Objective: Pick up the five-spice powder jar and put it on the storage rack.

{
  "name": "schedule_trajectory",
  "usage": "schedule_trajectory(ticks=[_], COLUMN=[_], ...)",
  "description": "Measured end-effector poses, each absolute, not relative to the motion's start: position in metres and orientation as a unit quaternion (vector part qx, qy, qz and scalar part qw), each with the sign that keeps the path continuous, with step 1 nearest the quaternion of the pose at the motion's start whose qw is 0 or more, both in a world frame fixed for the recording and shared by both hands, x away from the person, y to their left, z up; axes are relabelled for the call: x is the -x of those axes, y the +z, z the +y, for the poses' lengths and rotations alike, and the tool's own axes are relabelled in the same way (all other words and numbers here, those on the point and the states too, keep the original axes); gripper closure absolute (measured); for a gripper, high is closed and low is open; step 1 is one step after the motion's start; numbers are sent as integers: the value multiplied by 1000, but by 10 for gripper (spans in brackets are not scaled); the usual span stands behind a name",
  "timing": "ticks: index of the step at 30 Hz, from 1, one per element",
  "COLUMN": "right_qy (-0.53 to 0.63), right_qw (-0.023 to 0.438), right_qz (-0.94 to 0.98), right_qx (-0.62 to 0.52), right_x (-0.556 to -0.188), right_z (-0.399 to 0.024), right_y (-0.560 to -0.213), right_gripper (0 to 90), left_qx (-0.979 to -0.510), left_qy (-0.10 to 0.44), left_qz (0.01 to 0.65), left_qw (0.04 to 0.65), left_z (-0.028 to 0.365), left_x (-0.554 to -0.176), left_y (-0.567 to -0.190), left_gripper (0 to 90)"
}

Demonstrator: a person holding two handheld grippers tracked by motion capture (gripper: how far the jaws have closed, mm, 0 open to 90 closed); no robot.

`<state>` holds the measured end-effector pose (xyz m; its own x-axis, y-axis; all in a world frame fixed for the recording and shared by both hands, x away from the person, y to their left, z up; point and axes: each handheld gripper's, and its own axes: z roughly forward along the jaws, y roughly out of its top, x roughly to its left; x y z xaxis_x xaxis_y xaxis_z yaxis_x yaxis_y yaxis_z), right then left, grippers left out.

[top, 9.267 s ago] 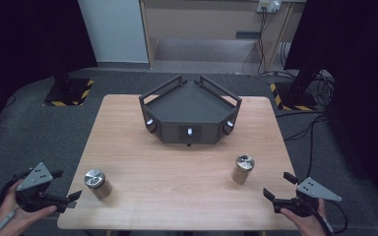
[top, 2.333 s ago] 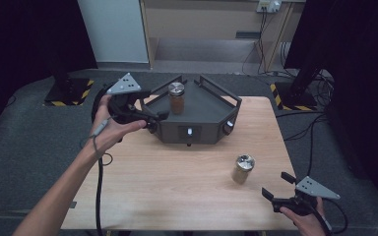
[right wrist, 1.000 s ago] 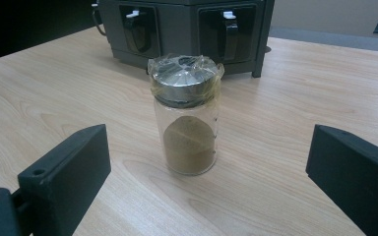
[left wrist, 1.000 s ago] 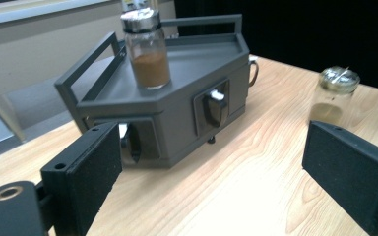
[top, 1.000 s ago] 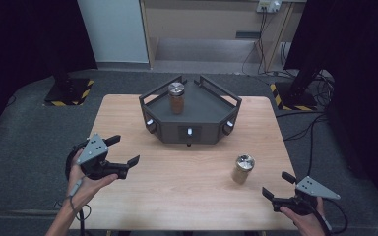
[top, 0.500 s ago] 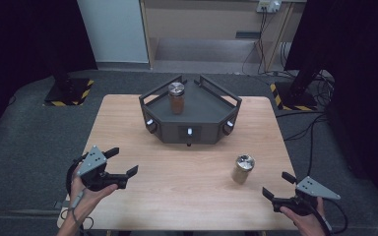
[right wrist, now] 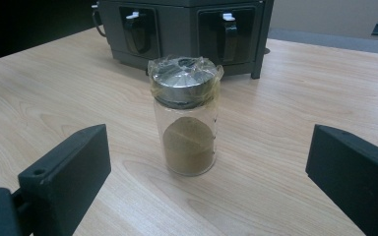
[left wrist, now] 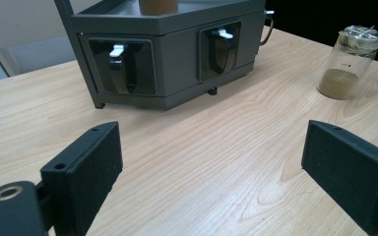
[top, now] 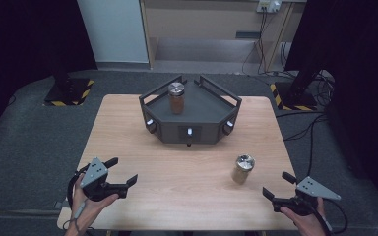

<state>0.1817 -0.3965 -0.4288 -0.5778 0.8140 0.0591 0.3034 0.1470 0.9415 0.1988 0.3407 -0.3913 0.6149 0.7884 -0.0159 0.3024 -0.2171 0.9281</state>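
Observation:
A dark grey three-sided device [top: 189,115] stands at the table's far middle, and a jar of brown powder [top: 176,97] sits on its top deck. A second glass jar [top: 242,168] with a metal lid and a little brown powder stands on the wood at the right; the same jar [right wrist: 186,115] shows straight ahead in the right gripper view, beyond the jaws. My left gripper [top: 123,172] is open and empty near the front left edge, facing the device [left wrist: 167,54]. My right gripper [top: 278,185] is open and empty at the front right.
The wooden table [top: 187,167] has bare surface between the two grippers. Grey carpet surrounds it, with stand bases marked in yellow and black [top: 69,91] at the back left and cables [top: 305,123] at the right.
My left gripper has come down and back toward the front left edge of the table, still open and empty. The right gripper and both jars have stayed where they were.

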Motion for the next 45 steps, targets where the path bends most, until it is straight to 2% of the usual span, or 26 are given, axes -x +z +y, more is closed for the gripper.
schedule_trajectory(ticks=[25, 34, 45], right_qy=[523, 525, 522], right_qw=[247, 249, 253], right_qz=[715, 714, 709], right_qx=[-391, -391, -402], right_x=[-177, -173, -164], right_z=[-397, -399, -402], right_y=[-429, -429, -430], right_gripper=[36, 34, 34], left_qx=[-744, -747, -748], left_qy=[216, 199, 205], left_qz=[397, 393, 386], left_qw=[492, 498, 499], left_z=[367, 379, 376], left_x=[-175, -186, -195], left_y=[-409, -411, -411], left_gripper=[70, 60, 11])
